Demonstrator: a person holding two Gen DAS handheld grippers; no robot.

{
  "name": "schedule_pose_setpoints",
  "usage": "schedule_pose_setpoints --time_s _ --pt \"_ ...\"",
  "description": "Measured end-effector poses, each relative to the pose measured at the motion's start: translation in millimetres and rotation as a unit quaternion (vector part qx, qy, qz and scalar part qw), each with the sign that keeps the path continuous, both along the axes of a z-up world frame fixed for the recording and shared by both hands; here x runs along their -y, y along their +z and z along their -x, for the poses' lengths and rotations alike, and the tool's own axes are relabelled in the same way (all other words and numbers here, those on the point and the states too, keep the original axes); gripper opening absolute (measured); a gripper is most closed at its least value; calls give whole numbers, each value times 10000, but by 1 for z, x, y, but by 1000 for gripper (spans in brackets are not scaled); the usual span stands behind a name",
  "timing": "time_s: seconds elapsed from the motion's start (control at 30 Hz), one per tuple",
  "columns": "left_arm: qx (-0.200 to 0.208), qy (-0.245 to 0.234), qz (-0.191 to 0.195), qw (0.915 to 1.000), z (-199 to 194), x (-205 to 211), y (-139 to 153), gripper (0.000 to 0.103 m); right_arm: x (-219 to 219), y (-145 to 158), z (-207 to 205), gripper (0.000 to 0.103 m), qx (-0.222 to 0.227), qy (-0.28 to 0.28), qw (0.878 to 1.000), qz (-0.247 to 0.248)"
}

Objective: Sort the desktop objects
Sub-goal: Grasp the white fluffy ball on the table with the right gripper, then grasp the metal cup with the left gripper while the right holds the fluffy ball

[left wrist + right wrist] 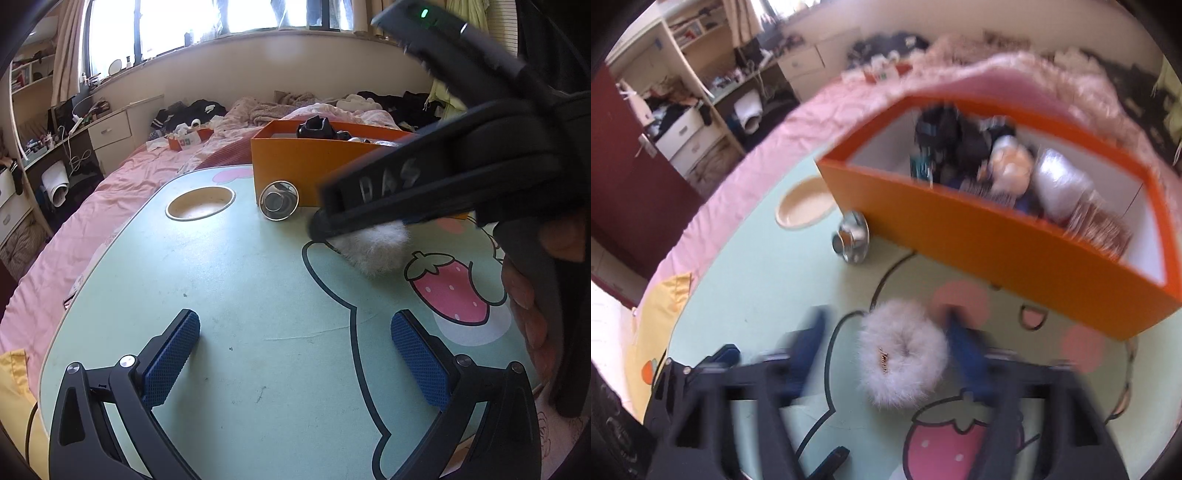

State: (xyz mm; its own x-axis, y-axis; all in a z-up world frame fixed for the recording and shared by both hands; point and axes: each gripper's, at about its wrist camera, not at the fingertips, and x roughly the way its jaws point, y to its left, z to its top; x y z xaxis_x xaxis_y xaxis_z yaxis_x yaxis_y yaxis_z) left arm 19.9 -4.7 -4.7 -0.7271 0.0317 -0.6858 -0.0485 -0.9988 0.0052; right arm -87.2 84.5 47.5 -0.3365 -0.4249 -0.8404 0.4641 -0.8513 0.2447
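The right gripper (pixel 882 332) had its jaws open around the fluffy white fur scrunchie (pixel 901 352), which lay on the mint-green cartoon-printed counter (pixel 746 295) just in front of the orange cardboard box (pixel 997 236). To grip well, the jaws should probably close squarely across the ring, compressing the fur, before lifting clear of the box wall.

The left gripper (pixel 295 343) hovered open and empty. Only the right wrist view showed the box's contents; the left showed the clear glass cup (pixel 279 201) on its side more sharply.
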Motion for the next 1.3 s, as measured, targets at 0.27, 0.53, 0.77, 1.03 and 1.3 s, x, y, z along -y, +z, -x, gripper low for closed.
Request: schedule_pose_setpoints --time_s 0.27,0.53,0.77,1.03,1.3 --pt "-5 -7 -10 10000 -1 0 1 103 -43 18 -20 28 -371 -261 9979 470" --pt "82 -302 -443 9985 12 11 30 99 -103 11 -36 29 -131 -832 9919 948" --pt "1007 -760 -609 9901 102 23 41 67 -113 8 -43 29 -45 -902 9898 1102" --pt "1466 -720 -682 9842 147 14 22 29 -116 5 -44 29 -20 -914 9894 1128" --pt "1080 -662 -1544 9799 84 40 29 29 -111 4 -49 29 -65 -860 9912 1009"
